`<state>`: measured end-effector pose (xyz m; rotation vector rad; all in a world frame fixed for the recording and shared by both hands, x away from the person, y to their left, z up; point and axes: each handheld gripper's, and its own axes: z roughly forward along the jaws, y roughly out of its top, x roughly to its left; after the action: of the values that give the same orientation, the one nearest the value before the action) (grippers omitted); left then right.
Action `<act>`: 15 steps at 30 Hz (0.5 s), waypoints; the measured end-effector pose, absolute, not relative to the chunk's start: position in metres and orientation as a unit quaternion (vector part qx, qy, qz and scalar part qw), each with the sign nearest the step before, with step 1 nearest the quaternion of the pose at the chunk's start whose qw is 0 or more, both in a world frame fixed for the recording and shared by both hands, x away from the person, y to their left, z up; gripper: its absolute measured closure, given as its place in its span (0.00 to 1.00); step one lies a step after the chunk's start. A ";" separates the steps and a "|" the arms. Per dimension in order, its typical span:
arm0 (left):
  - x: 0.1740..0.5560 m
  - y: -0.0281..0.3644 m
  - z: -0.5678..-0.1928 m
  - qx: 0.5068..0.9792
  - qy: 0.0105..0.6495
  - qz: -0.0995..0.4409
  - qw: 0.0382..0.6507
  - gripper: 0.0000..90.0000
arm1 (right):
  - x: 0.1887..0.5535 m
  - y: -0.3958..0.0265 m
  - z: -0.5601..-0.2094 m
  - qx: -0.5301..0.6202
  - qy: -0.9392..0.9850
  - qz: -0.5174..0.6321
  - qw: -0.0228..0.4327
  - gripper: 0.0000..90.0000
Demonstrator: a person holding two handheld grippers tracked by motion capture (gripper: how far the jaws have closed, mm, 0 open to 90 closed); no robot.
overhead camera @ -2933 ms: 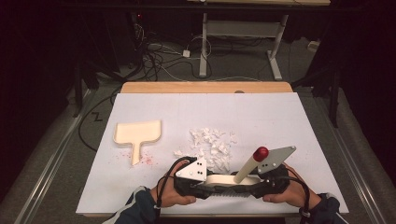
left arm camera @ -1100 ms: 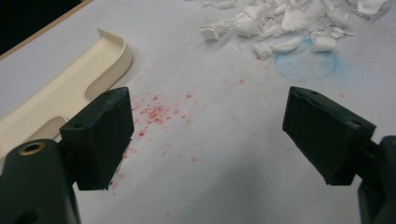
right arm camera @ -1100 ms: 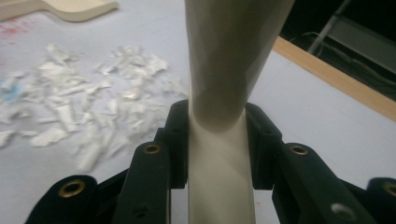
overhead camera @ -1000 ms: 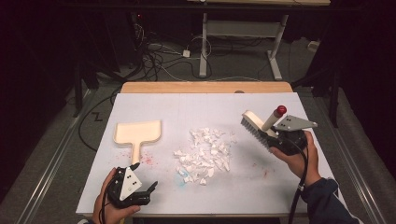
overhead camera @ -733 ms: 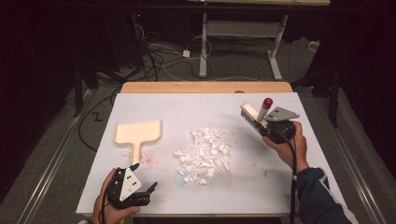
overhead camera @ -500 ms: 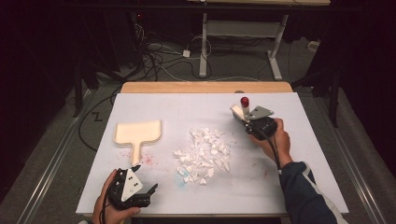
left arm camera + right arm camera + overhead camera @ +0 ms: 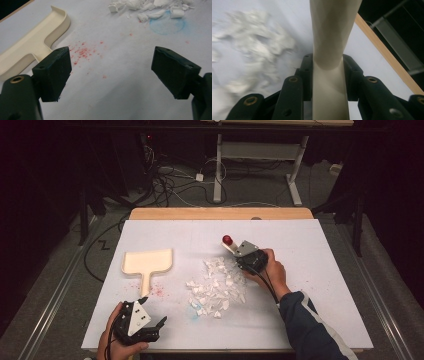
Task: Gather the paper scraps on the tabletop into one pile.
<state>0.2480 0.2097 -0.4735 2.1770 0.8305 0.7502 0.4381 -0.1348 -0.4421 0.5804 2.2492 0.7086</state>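
A cream brush [image 7: 329, 32] with a red knob [image 7: 227, 240] on its handle end is clamped between the jaws of my right gripper [image 7: 248, 258] [image 7: 328, 72]. That gripper sits low at the far right edge of a pile of white scraps [image 7: 216, 287] [image 7: 254, 50]. A cream dustpan [image 7: 148, 262] [image 7: 32, 47] lies flat to the left of the pile, handle toward me. My left gripper [image 7: 152, 326] [image 7: 110, 72] rests near the table's front edge, open, with only bare table between its jaws.
Red specks [image 7: 157, 291] [image 7: 85, 51] dot the white table sheet [image 7: 320, 270] beside the dustpan handle, and a blue smudge [image 7: 166, 25] marks the near side of the pile. A wooden strip [image 7: 220, 213] runs along the far edge. Cables and desk legs lie beyond.
My right gripper has carried the brush leftward and down, from the table's right side to the far right edge of the scrap pile. The left gripper has stayed put.
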 end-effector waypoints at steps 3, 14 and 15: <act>0.248 0.209 -0.473 0.836 0.318 0.288 0.341 0.17 | 0.427 -0.128 -0.442 0.198 0.875 0.291 0.332 0.76; 0.248 0.208 -0.473 0.837 0.318 0.285 0.341 0.17 | 0.376 -0.127 -0.438 0.095 0.898 0.332 0.271 0.76; 0.248 0.208 -0.473 0.837 0.318 0.285 0.342 0.17 | 0.371 -0.130 -0.437 0.084 0.900 0.335 0.264 0.76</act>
<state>0.2481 0.2081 -0.4733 2.1781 0.8266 0.7403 0.3711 -0.1295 -0.4370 0.2270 2.4340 0.9065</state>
